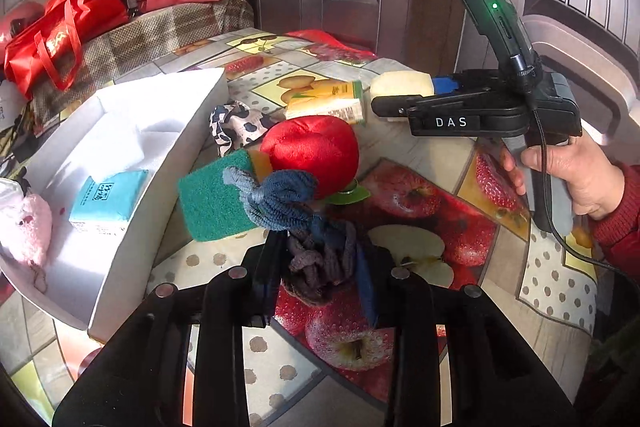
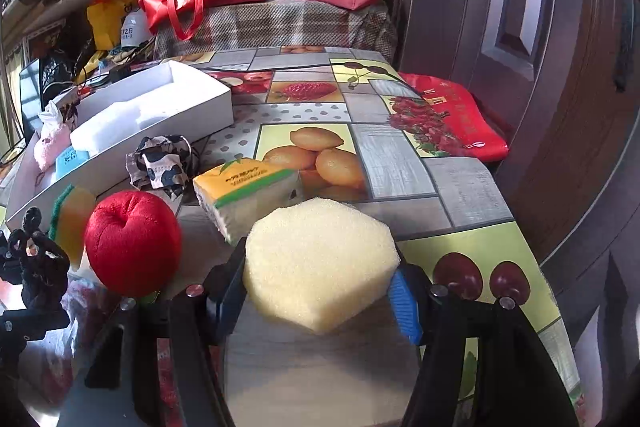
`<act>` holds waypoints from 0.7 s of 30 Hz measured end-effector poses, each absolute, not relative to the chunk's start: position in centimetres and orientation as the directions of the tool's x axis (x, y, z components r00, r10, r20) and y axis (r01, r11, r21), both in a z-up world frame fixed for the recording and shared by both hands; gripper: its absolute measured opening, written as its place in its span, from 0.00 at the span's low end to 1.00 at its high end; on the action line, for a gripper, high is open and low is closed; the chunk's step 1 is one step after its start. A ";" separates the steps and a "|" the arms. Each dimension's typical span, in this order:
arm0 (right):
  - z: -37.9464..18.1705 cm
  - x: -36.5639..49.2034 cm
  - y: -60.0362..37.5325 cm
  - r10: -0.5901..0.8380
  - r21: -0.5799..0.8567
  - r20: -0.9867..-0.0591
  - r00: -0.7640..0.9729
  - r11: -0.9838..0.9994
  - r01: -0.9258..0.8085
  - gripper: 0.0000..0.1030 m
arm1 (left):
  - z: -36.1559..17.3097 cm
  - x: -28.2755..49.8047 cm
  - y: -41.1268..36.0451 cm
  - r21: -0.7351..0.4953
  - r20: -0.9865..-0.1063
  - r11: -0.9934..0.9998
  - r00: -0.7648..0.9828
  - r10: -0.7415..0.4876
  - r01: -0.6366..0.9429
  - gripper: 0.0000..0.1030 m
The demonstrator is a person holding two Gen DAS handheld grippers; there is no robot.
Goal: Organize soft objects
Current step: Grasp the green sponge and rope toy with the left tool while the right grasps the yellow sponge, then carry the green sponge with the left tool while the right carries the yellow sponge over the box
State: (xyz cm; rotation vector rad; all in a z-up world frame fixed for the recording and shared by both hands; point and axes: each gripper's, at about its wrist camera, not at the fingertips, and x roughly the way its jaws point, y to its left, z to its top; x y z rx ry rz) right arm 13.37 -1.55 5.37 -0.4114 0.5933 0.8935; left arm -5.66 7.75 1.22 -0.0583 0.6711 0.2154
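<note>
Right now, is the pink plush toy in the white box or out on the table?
In. The pink plush lies inside the white box, near the blue packet.

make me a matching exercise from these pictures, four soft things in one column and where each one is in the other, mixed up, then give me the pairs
Things:
1. yellow sponge
2. knotted blue cloth
3. blue tissue pack
4. red plush apple

Places:
A. lying inside the white box
B. held between the fingers of the left gripper
C. on the table, beside the green scouring pad
D. held between the fingers of the right gripper

Pairs: 1-D, 2-B, 3-A, 4-C
</note>
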 end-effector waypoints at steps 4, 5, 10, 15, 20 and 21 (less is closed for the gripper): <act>6.6 14.2 -4.1 0.627 -0.015 -0.548 0.554 0.655 -0.756 0.61 | 2.5 -7.9 7.4 0.045 -0.513 0.958 0.817 0.264 -0.282 0.30; 6.9 14.3 -4.7 0.635 0.003 -0.523 0.569 0.669 -0.744 0.61 | 2.8 -8.8 7.7 0.027 -0.479 0.954 0.834 0.274 -0.298 0.30; 7.9 13.3 -5.8 0.641 -0.007 -0.432 0.635 0.701 -0.713 0.62 | 3.6 -10.9 9.5 0.043 -0.409 0.920 0.833 0.372 -0.389 0.30; 8.1 11.3 -4.6 0.635 -0.124 -0.381 0.672 0.685 -0.718 0.62 | 3.7 -12.5 12.0 0.042 -0.391 0.885 0.808 0.441 -0.463 0.30; 8.2 10.3 -4.2 0.673 -0.125 -0.365 0.643 0.649 -0.750 0.62 | 3.5 -13.4 13.5 -0.010 -0.403 0.861 0.791 0.461 -0.508 0.30; 8.2 10.1 -4.1 0.681 -0.121 -0.361 0.637 0.644 -0.756 0.62 | 3.4 -13.3 13.4 -0.009 -0.403 0.861 0.790 0.462 -0.508 0.30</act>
